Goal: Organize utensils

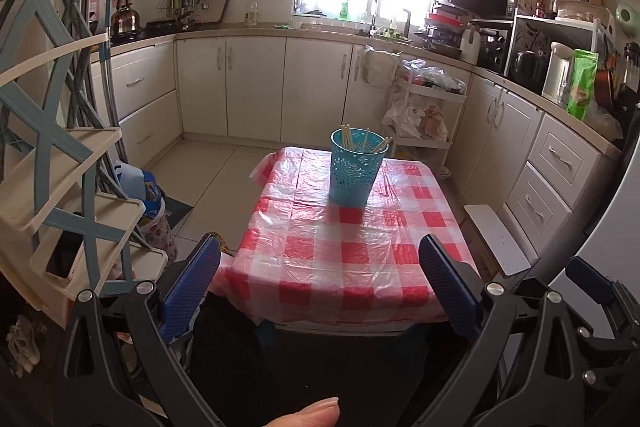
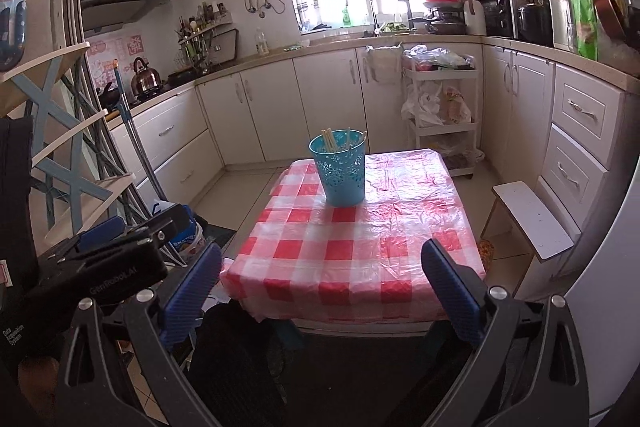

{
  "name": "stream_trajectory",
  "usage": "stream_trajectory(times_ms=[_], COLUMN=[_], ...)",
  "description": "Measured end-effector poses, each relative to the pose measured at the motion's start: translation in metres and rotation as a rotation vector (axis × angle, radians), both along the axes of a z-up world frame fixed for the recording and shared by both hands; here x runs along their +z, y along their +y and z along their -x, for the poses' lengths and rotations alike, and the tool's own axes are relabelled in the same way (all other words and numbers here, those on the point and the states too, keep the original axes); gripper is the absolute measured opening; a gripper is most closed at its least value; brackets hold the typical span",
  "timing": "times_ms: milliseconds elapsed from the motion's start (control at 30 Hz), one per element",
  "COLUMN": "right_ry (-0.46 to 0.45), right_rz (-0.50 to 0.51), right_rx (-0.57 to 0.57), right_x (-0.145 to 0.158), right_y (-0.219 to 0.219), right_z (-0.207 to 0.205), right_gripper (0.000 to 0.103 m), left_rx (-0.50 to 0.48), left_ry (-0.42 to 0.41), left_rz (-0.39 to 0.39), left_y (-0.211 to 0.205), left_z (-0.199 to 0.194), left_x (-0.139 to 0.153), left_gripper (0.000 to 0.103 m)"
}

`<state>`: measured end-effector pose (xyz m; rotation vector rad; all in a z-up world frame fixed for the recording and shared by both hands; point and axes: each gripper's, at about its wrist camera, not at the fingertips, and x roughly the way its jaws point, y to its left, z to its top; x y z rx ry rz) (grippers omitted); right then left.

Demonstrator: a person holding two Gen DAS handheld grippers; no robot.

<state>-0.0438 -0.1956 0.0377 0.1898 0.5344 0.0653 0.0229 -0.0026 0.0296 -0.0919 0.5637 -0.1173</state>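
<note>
A blue perforated holder stands upright on the far half of the red-checked table. Several pale chopsticks stick out of it. The holder also shows in the right wrist view, with the chopsticks inside. My left gripper is open and empty, held back from the table's near edge. My right gripper is open and empty, also back from the near edge. The left gripper's body shows at the left of the right wrist view.
A blue and cream shelf rack stands close on the left. A white trolley with bags stands behind the table. A small white stool sits to the table's right. White cabinets line the walls.
</note>
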Motion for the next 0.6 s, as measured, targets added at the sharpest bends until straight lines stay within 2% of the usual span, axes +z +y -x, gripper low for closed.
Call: stream_trajectory(times_ms=[200, 400, 600], right_ry=[-0.028, -0.026, -0.056], right_rz=[-0.010, -0.003, 0.005], right_rx=[-0.057, -0.071, -0.075], right_x=[0.007, 0.008, 0.011], right_y=[-0.006, -0.006, -0.005], right_z=[0.013, 0.018, 0.025], right_gripper=[0.096, 0.096, 0.096], left_rx=[-0.001, 0.013, 0.019], left_ry=[-0.077, -0.039, -0.053], left_rz=[-0.008, -0.003, -0.030], left_y=[-0.007, -0.007, -0.007], left_z=[0.022, 0.020, 0.020], left_x=[0.014, 0.010, 0.013], left_gripper=[0.095, 0.095, 0.095])
